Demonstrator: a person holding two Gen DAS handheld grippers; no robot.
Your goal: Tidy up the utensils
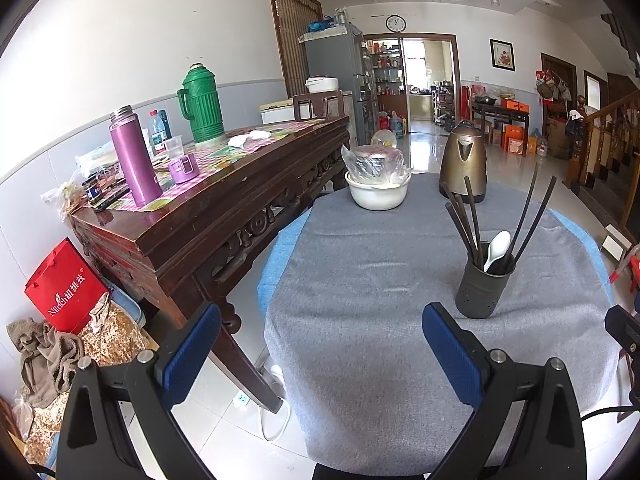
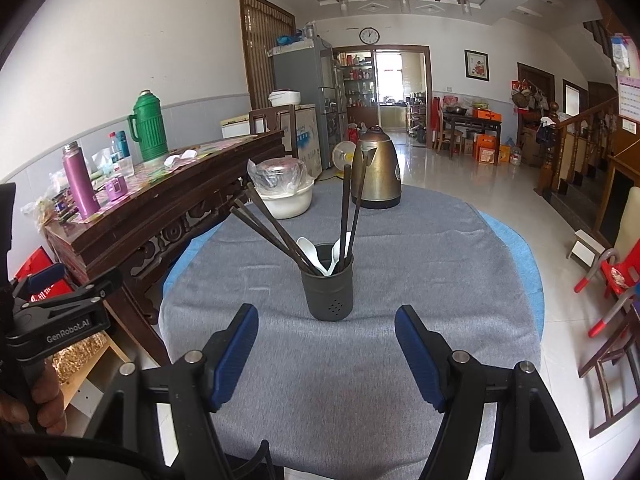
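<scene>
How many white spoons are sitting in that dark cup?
2, both standing in the dark cup among the chopsticks: one spoon leaning left, the other right of it. More may be hidden inside.

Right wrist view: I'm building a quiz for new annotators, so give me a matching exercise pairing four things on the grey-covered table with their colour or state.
Things:
1. utensil holder
2. kettle
3. spoons
4. bowl

Descriptions:
A. white, scoops sticking up out of the holder
B. bronze-coloured, at the far edge of the table
C. cream, holding a lidded pot wrapped in clear plastic
D. dark grey, perforated, upright, with chopsticks leaning out

Pairs: 1-D, 2-B, 3-A, 4-C
</scene>
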